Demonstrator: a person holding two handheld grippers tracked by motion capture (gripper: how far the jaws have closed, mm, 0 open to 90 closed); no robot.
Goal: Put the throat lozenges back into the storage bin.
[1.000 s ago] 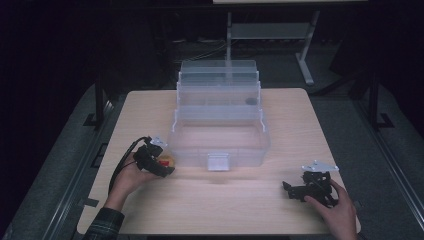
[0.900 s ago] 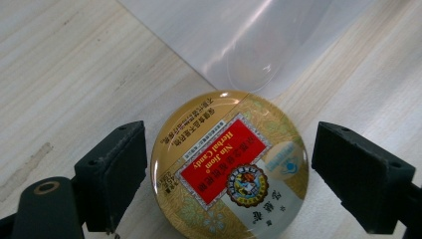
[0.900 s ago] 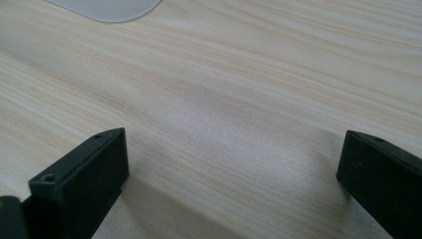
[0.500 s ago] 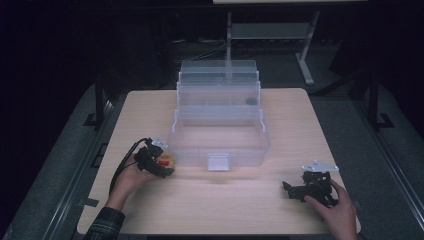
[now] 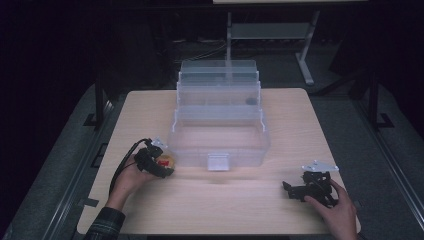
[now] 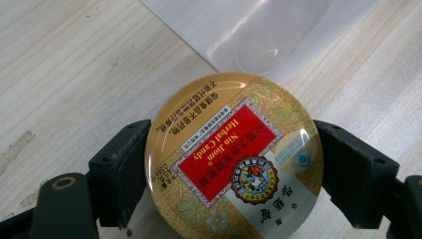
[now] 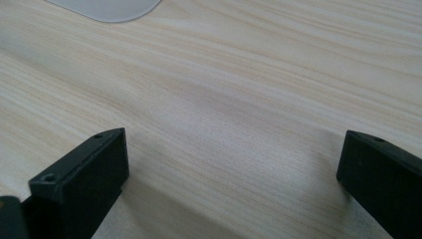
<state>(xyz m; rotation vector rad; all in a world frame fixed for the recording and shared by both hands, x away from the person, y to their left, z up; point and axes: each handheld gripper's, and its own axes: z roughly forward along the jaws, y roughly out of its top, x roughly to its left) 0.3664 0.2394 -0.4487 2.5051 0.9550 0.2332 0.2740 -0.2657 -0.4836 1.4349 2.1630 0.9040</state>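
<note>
Your left gripper (image 5: 159,164) clamps a round tin (image 6: 234,159) at the near left of the bench (image 5: 300,115), just beside the front left corner of the clear box (image 5: 218,125). In the left gripper view your jaws press the tin's rim from both sides, one black pad on each flank, and the tin sits between them lid up. The lid is glossy and slightly domed, gold with a pale leaf pattern. A red rectangle with a thin light border runs slantwise across its middle and carries the gold words "Herbal Candy" and "Nin Jiom" beside Chinese characters. A round emblem with a scalloped edge sits at one end of the red panel, and below it the lid turns pale silver with more characters. Small dark print curves along the gold band at the opposite edge, and a small bluish mark lies near the right-hand pad. Light glints off the rim. Past the tin, the box's clear rounded corner lies on the pale wood.

Your right gripper (image 5: 306,187) rests on the near right of the bench, well apart from the tin and the box, your hand (image 5: 337,212) behind it. In the right gripper view its jaws stand wide, with bare wood grain between them and an edge of clear plastic at the top.
</note>
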